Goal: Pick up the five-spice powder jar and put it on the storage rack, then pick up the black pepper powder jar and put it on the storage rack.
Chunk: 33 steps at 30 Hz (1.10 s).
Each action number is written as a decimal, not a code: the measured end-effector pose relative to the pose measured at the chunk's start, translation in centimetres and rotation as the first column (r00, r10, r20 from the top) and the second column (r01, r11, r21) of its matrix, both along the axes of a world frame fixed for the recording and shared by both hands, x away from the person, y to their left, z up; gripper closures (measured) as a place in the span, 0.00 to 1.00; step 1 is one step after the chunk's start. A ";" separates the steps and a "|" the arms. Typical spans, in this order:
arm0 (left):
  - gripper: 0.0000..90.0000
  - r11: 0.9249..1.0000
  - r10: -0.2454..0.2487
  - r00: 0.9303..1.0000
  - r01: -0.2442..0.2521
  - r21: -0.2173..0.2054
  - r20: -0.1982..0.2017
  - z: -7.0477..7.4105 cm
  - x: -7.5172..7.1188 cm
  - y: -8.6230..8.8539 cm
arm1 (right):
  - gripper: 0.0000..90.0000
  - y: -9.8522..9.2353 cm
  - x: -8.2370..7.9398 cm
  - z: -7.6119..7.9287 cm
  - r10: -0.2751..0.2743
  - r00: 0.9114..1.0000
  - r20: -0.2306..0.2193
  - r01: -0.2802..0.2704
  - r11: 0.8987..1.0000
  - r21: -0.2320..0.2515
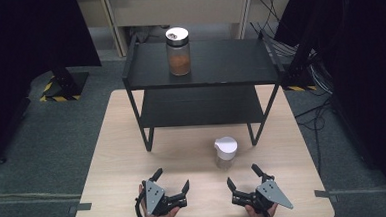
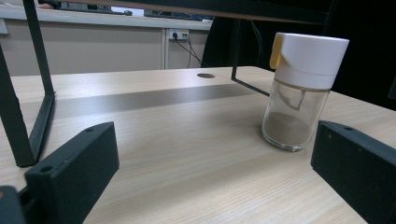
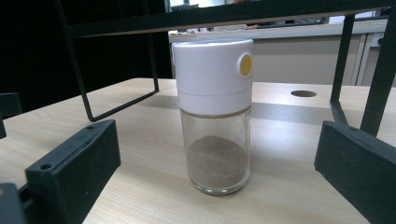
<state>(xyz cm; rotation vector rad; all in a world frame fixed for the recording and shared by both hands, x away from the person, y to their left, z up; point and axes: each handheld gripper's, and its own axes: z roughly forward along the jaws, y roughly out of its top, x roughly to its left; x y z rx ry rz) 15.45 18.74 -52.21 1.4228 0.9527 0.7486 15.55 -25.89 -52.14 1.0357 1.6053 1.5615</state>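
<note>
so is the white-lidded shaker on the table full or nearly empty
Nearly empty. The shaker stands upright on the table, and brown powder fills only about the bottom third of its glass; the rest above is clear.

A light wooden table (image 1: 118,157) carries a black two-tier shelf (image 1: 229,74) and a white-capped glass shaker (image 1: 226,153). The shelf's top holds a jar (image 1: 178,51) of orange powder.

The clear glass shaker jar (image 3: 215,116) has a white plastic cap with a yellow round button and grey-brown powder inside. The pale wood-grain table (image 1: 118,157) carries a black metal two-tier shelf (image 1: 203,63), on which a silver-lidded glass jar (image 1: 178,51) holds orange-brown powder.
</note>
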 end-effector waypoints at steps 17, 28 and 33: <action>0.00 1.000 0.002 1.000 -0.002 0.001 0.004 0.0 -0.1 0.0 | 0.00 0.0 0.0 0.0 -0.001 1.000 0.002 0.001 1.000 -0.002; 0.00 1.000 0.003 1.000 -0.003 0.000 0.005 -0.1 -0.1 0.0 | 0.00 0.1 0.0 0.0 -0.003 1.000 0.000 0.003 1.000 -0.005; 0.00 1.000 0.003 1.000 -0.003 0.002 0.005 0.0 -0.1 -0.1 | 0.00 0.1 0.0 0.0 -0.004 1.000 -0.001 0.004 1.000 -0.003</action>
